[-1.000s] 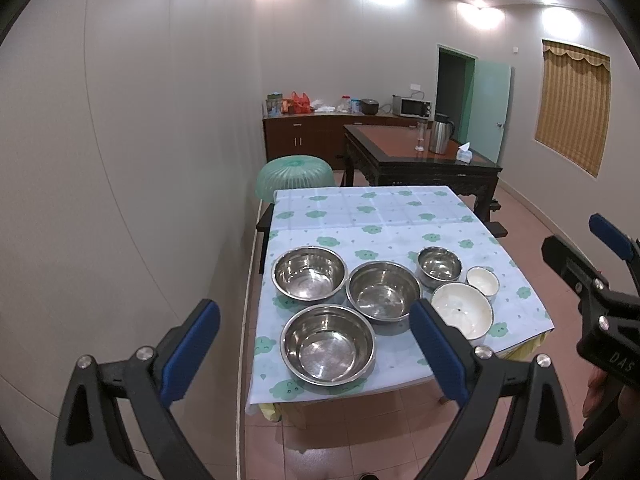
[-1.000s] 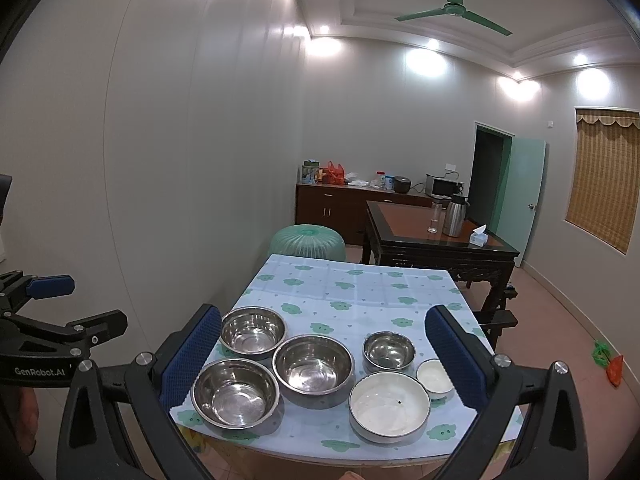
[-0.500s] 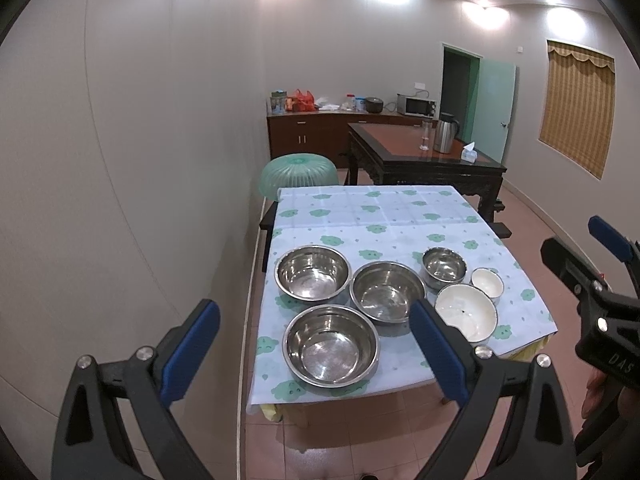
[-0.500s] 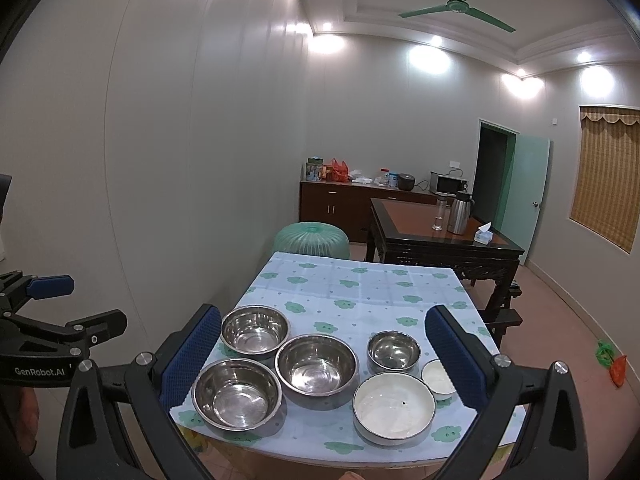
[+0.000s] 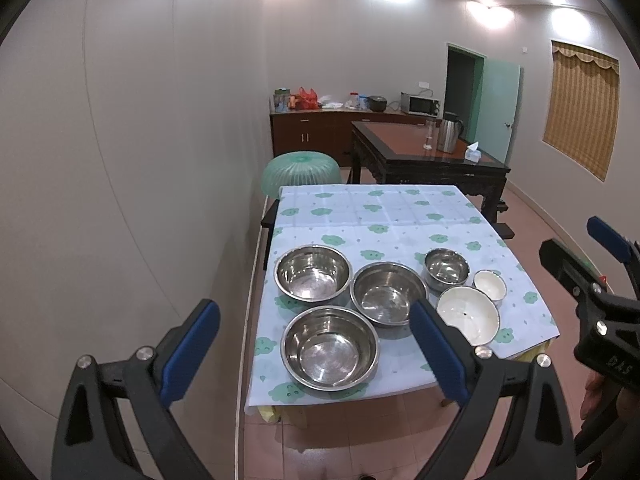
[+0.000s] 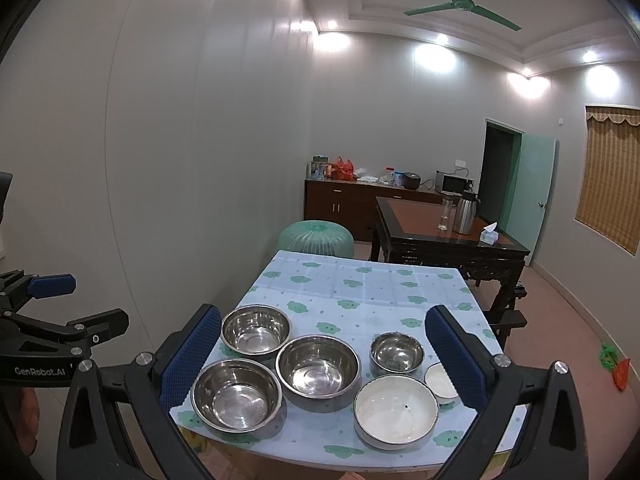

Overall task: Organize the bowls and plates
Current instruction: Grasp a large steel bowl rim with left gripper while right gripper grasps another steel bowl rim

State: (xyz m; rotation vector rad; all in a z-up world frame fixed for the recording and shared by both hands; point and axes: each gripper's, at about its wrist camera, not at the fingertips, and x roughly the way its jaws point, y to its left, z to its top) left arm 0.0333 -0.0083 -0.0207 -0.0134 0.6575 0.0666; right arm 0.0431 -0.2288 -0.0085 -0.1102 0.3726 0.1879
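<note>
Three large steel bowls stand at the near end of the table: front left (image 5: 330,348) (image 6: 236,394), back left (image 5: 313,275) (image 6: 256,330) and middle (image 5: 389,294) (image 6: 319,371). A small steel bowl (image 5: 446,269) (image 6: 397,354), a large white bowl (image 5: 468,314) (image 6: 395,410) and a small white bowl (image 5: 489,285) (image 6: 440,380) stand to their right. My left gripper (image 5: 316,344) and right gripper (image 6: 324,352) are both open and empty, held in the air short of the table's near edge. The right gripper also shows in the left wrist view (image 5: 588,252).
The table (image 5: 380,208) has a light blue cloth with green prints and stands close to the left wall. Behind it are a green mesh food cover (image 5: 301,172), a dark wooden table (image 5: 416,152) with a kettle, and a sideboard (image 5: 312,128).
Both cameras have come a little closer to the table. The bowls have not moved and both grippers stay open.
</note>
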